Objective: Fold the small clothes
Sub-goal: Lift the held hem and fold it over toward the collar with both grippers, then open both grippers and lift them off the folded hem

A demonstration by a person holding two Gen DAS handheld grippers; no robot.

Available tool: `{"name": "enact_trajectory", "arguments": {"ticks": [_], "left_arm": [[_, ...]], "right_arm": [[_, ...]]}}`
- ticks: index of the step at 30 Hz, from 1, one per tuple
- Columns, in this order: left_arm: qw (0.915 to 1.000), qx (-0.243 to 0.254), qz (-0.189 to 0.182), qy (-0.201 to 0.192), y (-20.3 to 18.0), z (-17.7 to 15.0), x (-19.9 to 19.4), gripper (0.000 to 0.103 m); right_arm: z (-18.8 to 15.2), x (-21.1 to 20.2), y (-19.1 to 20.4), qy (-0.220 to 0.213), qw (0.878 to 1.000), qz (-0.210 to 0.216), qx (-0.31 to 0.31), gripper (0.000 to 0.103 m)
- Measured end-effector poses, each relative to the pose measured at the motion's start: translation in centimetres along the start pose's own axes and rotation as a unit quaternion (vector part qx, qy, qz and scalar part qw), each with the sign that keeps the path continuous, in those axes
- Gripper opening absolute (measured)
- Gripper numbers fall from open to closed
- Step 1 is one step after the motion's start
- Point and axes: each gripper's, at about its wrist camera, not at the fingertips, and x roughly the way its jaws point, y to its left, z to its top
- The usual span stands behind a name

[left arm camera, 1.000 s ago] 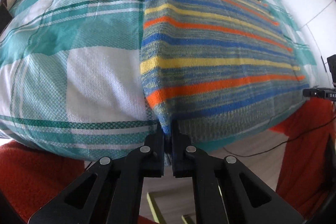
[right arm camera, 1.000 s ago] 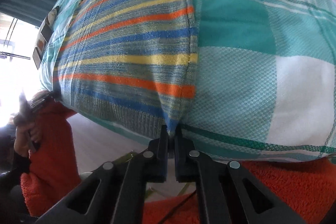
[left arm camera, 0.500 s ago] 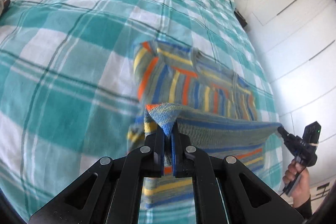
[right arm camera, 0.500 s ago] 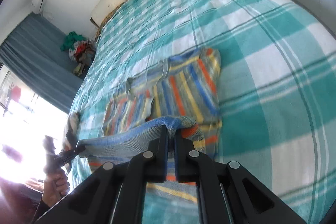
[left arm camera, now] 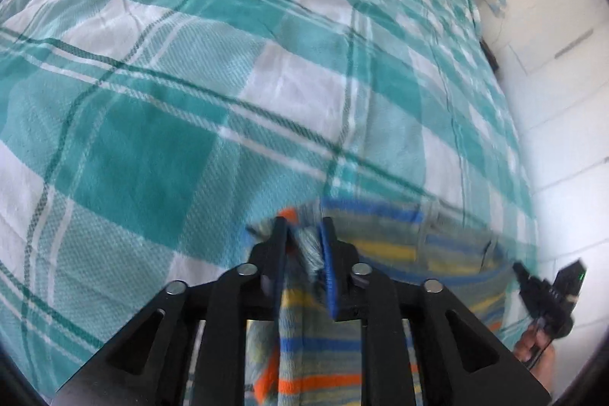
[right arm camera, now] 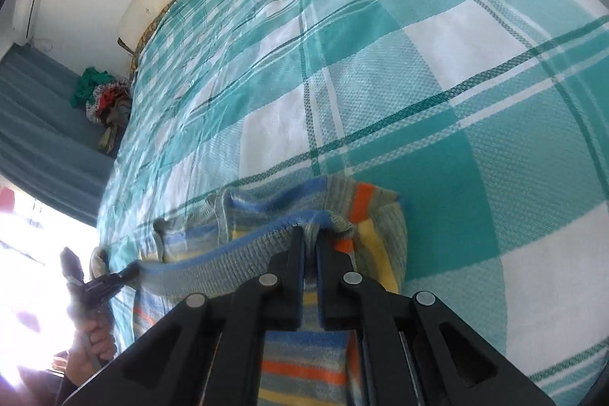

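Both tongs, left (left arm camera: 304, 250) and right (right arm camera: 310, 250), are opening, each with a corner of the striped sweater (right arm camera: 243, 265) between its jaws, over the checked bed (right arm camera: 418, 101). No readable writing.

Black left claw (left arm camera: 304, 246), silver screws, blue pads, black right claw (right arm camera: 310, 253)

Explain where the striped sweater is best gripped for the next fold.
Grip the striped sweater at its doubled side edges, one gripper each, coming from the near bed edge: the hem now lies folded over the top, and those edges stay exposed on the plaid bedspread.
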Motion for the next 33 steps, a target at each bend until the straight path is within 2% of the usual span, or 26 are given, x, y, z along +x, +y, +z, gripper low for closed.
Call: {"name": "enact_trajectory", "arguments": {"ticks": [1,2,3,5,7,9,11,13,14,15,16,17,18,20,21,23,26,27,29,31,32,33], "left_arm": [[0.9992,-0.026,-0.012,-0.027,0.7,0.7,-0.9,0.039],[0.9973,-0.047,-0.017,-0.053,1.4,1.3,-2.0,0.042],[0.9955,-0.057,-0.022,-0.072,1.9,1.6,-3.2,0.043],[0.9953,-0.03,-0.031,-0.086,1.8,1.6,-5.2,0.043],[0.9962,0.025,-0.022,-0.081,0.8,0.3,-6.4,0.043],[0.9936,0.089,-0.044,-0.054,-0.5,-2.1,-7.0,0.043],[0.9841,0.159,-0.078,0.009,-2.8,-4.5,-5.6,0.043],[0.9695,0.225,-0.066,0.073,-5.5,-7.1,-2.8,0.045],[0.9641,0.247,-0.043,0.087,-6.8,-7.7,-0.9,0.045],[0.9637,0.25,-0.017,0.091,-7.4,-7.7,0.6,0.045],[0.9676,0.237,0.006,0.087,-8.0,-7.0,1.9,0.043],[0.9742,0.214,0.013,0.07,-8.3,-5.8,2.4,0.043],[0.9808,0.189,0.013,0.047,-8.4,-4.4,2.3,0.043],[0.9899,0.142,0.008,0.006,-7.8,-2.4,1.1,0.047],[0.9917,0.128,0.003,-0.004,-7.3,-2.0,0.3,0.053],[0.9904,0.137,-0.01,-0.011,-6.7,-2.6,-1.2,0.055],[0.9765,0.213,-0.034,-0.008,-6.2,-7.5,-3.9,0.055],[0.9704,0.239,-0.034,-0.006,-6.1,-9.4,-4.3,0.055],[0.9598,0.281,-0.009,0.01,-4.7,-13.2,-4.7,0.053],[0.9527,0.301,0.024,0.036,-2.2,-16.7,-4.7,0.031],[0.9491,0.31,0.036,0.041,-1.0,-18.0,-5.0,0.028],[0.947,0.317,0.044,0.028,0.2,-19.1,-5.9,0.029]], "right_arm": [[0.4,-0.7,-0.6,-0.029,0.999,0.01,0.022,0.016],[0.6,-1.9,-1.3,-0.065,0.997,0.018,0.045,0.025],[0.7,-2.8,-1.7,-0.092,0.994,0.019,0.059,0.026],[0.8,-4.0,-1.4,-0.098,0.994,0.03,0.043,0.026],[0.5,-4.2,0.4,-0.056,0.998,0.024,-0.021,0.026],[-0.8,-3.5,2.9,0.003,0.995,0.017,-0.097,0.026],[-2.6,-1.7,5.3,0.066,0.985,0.007,-0.162,0.025],[-4.2,0.9,7.9,0.115,0.969,-0.011,-0.219,0.025],[-4.7,2.9,9.3,0.135,0.96,-0.028,-0.242,0.025],[-4.7,4.7,10.3,0.14,0.957,-0.043,-0.251,0.025],[-4.5,6.4,11.4,0.136,0.954,-0.062,-0.259,0.025],[-4.2,7.5,12.5,0.117,0.952,-0.084,-0.269,0.025],[-3.4,7.9,13.6,0.081,0.952,-0.103,-0.276,0.025],[-1.9,7.2,15.0,0.028,0.958,-0.099,-0.267,0.026],[-1.5,6.5,15.3,0.011,0.962,-0.088,-0.259,0.027],[-1.8,5.0,15.6,0.008,0.96,-0.08,-0.268,0.028],[-4.9,4.4,15.7,0.05,0.946,-0.059,-0.315,0.028],[-6.6,4.1,15.1,0.066,0.941,-0.047,-0.327,0.028],[-10.0,3.0,13.0,0.092,0.931,-0.041,-0.35,0.029],[-14.3,1.1,10.0,0.113,0.923,-0.057,-0.364,0.029],[-16.0,0.1,8.3,0.117,0.918,-0.072,-0.371,0.029],[-17.7,-1.2,6.6,0.114,0.916,-0.085,-0.376,0.03]]}}
